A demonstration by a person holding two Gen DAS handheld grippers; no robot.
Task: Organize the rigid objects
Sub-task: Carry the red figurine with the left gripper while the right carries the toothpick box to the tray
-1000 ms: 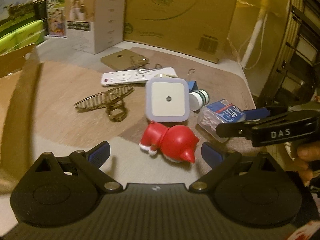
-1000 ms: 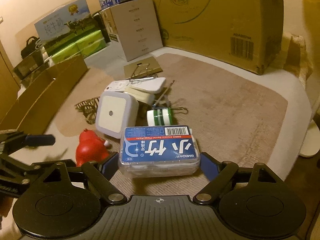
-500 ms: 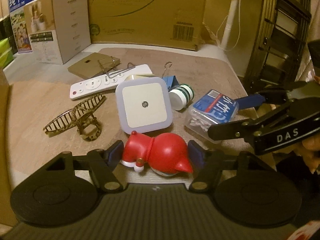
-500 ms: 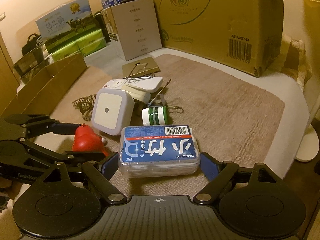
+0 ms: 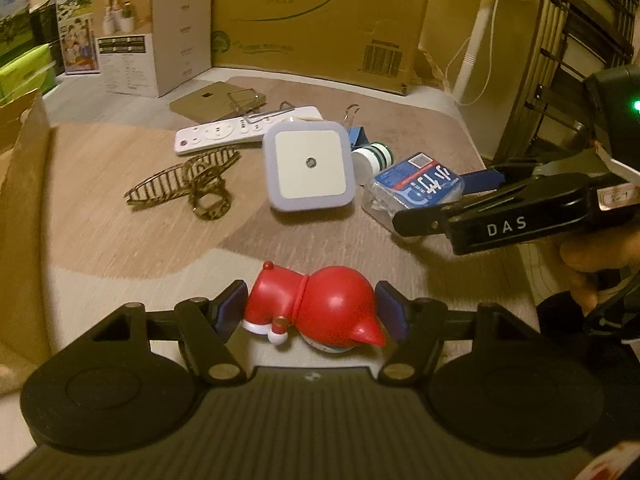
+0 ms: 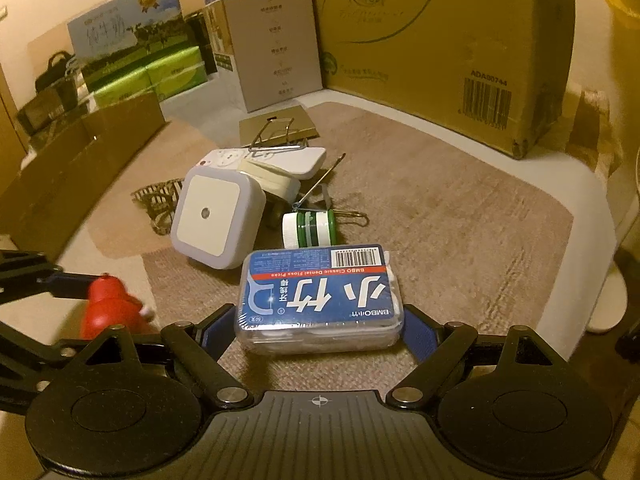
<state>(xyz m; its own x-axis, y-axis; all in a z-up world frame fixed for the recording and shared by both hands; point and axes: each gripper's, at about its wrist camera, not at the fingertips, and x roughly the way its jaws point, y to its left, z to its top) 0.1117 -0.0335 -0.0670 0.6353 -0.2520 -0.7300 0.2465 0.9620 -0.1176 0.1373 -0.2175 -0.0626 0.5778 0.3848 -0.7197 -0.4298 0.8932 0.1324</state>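
Observation:
A red glossy toy figure point(image 5: 332, 304) lies on its side between the blue pads of my left gripper point(image 5: 311, 310), which is shut on it at both ends. The right wrist view shows the same red toy figure point(image 6: 108, 312) at the far left. My right gripper point(image 6: 318, 332) is shut on a clear box of dental floss picks point(image 6: 320, 296) with a blue label, one pad at each short end. In the left wrist view the floss box point(image 5: 416, 188) sits between the fingers of the right gripper point(image 5: 444, 200), held by a hand at the right edge.
On the mat lie a square white night light point(image 5: 306, 170), a white remote point(image 5: 224, 134), a brown striped hair claw point(image 5: 192, 186), a small green-and-white bottle point(image 5: 374, 158) and binder clips point(image 6: 276, 140). Big cardboard boxes point(image 5: 320, 20) line the back; a cardboard wall point(image 5: 20, 220) stands left.
My left gripper came forward around the red toy and its jaws shut on it. The right gripper kept its hold on the floss box and barely moved.

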